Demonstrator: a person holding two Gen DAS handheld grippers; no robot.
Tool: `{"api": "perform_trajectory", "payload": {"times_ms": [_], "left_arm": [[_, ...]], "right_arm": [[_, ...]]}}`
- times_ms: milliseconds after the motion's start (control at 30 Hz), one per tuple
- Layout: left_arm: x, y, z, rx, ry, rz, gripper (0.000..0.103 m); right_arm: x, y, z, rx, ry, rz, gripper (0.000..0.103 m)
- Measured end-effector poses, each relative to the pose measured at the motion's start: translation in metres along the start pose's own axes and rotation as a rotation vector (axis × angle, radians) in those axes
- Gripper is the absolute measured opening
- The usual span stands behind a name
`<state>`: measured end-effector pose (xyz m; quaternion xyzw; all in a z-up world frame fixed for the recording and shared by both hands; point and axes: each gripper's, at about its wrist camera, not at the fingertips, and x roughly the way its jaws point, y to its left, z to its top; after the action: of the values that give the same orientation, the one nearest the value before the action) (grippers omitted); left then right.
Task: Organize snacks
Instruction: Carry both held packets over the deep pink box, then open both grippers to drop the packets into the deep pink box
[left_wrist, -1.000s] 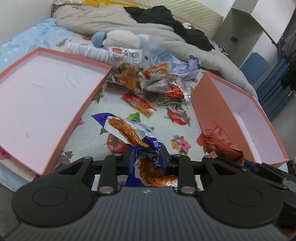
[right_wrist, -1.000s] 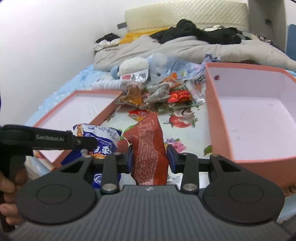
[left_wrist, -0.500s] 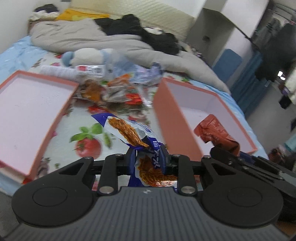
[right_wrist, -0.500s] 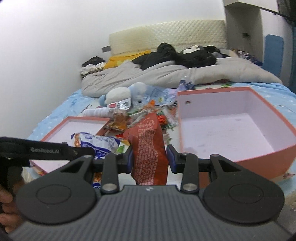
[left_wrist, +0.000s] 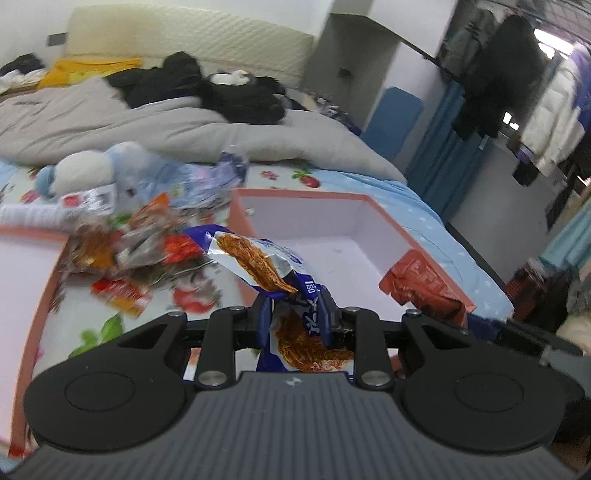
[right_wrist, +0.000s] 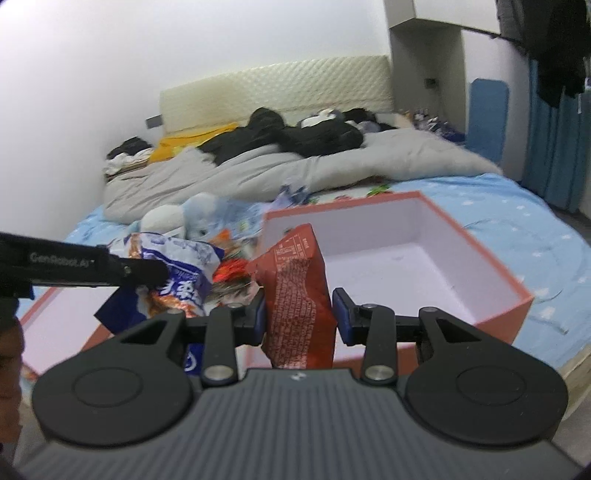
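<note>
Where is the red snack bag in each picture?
Left wrist view: the red snack bag sits low right, in front of the pink box's near wall.
Right wrist view: the red snack bag is center, held upright in the right claw.
Shared landmark: the open pink box behind the bag in both.

Glossy crinkled foil packet (left_wrist: 258, 258), matt cardboard box (left_wrist: 436, 240)

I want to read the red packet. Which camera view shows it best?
The right wrist view: the red packet stands large and central in the right gripper. The left wrist view shows only its crumpled part at the right.
</note>
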<state>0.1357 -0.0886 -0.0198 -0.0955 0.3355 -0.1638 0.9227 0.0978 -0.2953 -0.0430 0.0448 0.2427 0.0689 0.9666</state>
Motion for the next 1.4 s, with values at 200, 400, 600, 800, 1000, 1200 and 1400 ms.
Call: {"api": "perform_trajectory", "payload": {"times_ms": [200,400,600,800,1000,1200,1400], "left_arm": [[0.04,-0.015,0.029,0.01,0.017,-0.024,0.03],[0.09,-0.03,0.055,0.039,0.1,-0.059,0.03],[0.139,-0.037,0.07,0.043,0.18,-0.045,0.03],[0.169,-0.037,0.071,0.054,0.25,-0.046,0.03],[0.179,-0.03,0.068,0.043,0.275,-0.038,0.03],[0.176,-0.03,0.064,0.057,0.28,-0.041,0.046],[0.163,-0.023,0.062,0.038,0.238,-0.026,0.059]], "right_arm": [[0.024,-0.026,0.023,-0.003,-0.024,-0.077,0.04],[0.055,-0.052,0.034,-0.036,0.041,-0.095,0.04],[0.091,-0.079,0.031,0.021,0.15,-0.086,0.04],[0.118,-0.081,0.025,-0.029,0.23,-0.095,0.041],[0.123,-0.089,0.019,-0.008,0.253,-0.099,0.041],[0.123,-0.094,0.016,0.026,0.263,-0.083,0.051],[0.111,-0.095,0.016,0.061,0.228,-0.072,0.067]]}}
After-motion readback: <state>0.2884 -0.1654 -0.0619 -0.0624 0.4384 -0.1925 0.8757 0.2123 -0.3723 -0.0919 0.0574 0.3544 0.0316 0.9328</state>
